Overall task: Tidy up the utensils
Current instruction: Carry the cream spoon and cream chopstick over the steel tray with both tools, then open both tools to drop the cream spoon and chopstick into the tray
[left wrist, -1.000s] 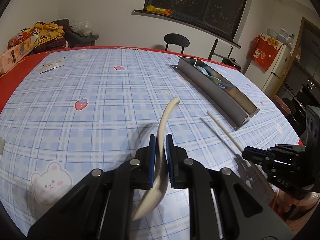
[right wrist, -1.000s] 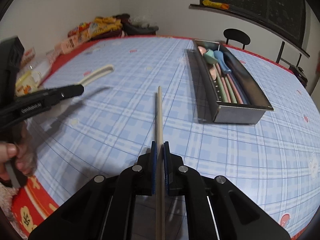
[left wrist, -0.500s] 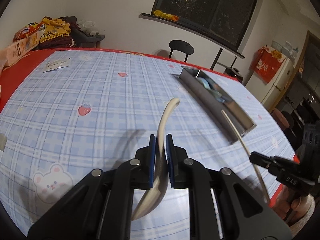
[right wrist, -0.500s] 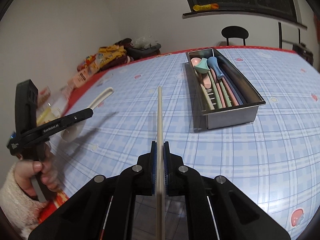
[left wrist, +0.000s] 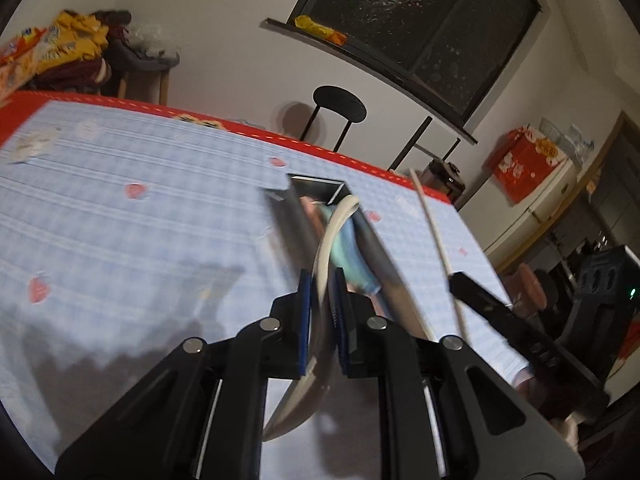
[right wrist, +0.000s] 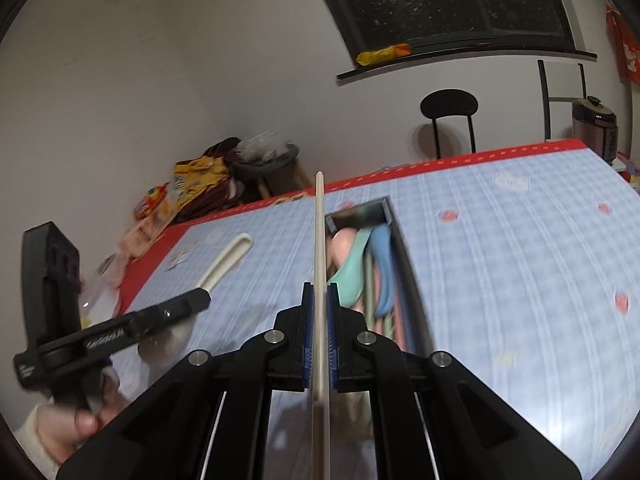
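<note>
My left gripper is shut on a cream spoon and holds it above the near end of the steel utensil tray. My right gripper is shut on a cream chopstick that points up and forward, just left of the steel tray. The tray holds pink, mint and blue utensils. The left gripper with the spoon also shows in the right wrist view. The right gripper's finger and the chopstick show in the left wrist view.
The table has a blue checked cloth with a red border. Snack bags lie past the far left edge. A black chair and a rice cooker stand behind the table.
Both grippers have risen and moved forward toward the tray with their utensils. The tray now sits close under both. Both views are motion-blurred.
</note>
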### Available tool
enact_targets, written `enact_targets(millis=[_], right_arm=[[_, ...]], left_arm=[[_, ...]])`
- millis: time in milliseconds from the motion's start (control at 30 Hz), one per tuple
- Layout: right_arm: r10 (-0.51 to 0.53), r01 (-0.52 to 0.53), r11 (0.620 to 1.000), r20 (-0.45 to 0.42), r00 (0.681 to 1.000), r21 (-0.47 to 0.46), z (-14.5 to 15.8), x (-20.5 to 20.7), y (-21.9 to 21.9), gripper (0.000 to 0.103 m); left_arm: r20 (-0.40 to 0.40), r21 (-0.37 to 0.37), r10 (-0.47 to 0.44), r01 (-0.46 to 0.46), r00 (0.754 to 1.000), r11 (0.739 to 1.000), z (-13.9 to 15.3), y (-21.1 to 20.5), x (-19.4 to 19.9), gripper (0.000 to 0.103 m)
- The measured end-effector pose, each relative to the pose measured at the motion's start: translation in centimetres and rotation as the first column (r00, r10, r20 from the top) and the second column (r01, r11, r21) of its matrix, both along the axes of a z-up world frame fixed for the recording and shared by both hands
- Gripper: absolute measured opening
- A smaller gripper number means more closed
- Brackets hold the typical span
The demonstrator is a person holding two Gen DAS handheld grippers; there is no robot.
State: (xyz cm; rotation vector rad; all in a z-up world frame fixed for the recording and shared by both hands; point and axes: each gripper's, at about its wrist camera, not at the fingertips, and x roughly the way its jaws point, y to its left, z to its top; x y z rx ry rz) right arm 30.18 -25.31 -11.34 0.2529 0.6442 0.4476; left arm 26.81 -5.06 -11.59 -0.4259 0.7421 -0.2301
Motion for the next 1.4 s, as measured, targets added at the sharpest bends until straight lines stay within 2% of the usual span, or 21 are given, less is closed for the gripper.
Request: enact_targets(millis=[100,267,367,633,1033,1100,1333,1367,1400], right_arm=[[-0.014,0.015,1.000,-0.040,0.999,0.025,-1.2,2.1,-0.6,0.007],[-0.017,0.019,1.000,-0.093,0.996,0.021,-3.0,3.3,-1.0,0.007],[-0.020,0.026,0.999,-0.122,0.992,0.040,-3.9,3.9,-1.7,0.007],[-0.037,0.043,0.998,-0.166,0.985,0.037,-5.2,4.5,-1.7,0.007],[-0.037,0.043,0.999,-0.201,0.979,0.024,-6.3,5.4,-1.4,0.007],[-0.040,0.046,0.999,-0.205,0.978,0.025,-6.3,5.4,-1.5,0.007],[-0.046,0.050,0.999,-0.186,0.981,0.018,-5.5,5.3,-1.5,0.009],[-0.050,0.053,0.999,-0.183,0.982,0.012,-5.4,5.2,-1.5,0.012],[-0.057,0.058,0.998,-0.180,0.982,0.003,-5.2,5.1,-1.4,0.020]], left_arm=[[-0.020,-0.026,0.009,-0.010,1.000,1.000,0.1,-1.7,2.6,0.014],[-0.072,-0.085,0.034,-0.040,0.997,0.996,-0.8,-3.2,6.8,0.015],[-0.086,-0.085,0.052,-0.060,0.995,0.995,-1.4,-3.8,8.4,0.015],[-0.123,-0.056,0.069,-0.076,0.990,0.995,-3.5,-5.6,10.7,0.015],[-0.169,-0.100,0.075,-0.093,0.983,0.991,-4.8,-6.5,12.9,0.014],[-0.158,-0.089,0.078,-0.092,0.984,0.992,-4.5,-6.3,12.9,0.023],[-0.093,-0.025,0.101,-0.104,0.991,0.994,-1.8,-4.1,11.5,0.035],[-0.084,-0.013,0.106,-0.108,0.991,0.994,-1.4,-3.7,11.2,0.037],[-0.072,0.003,0.113,-0.113,0.991,0.994,-0.8,-3.1,10.6,0.039]])
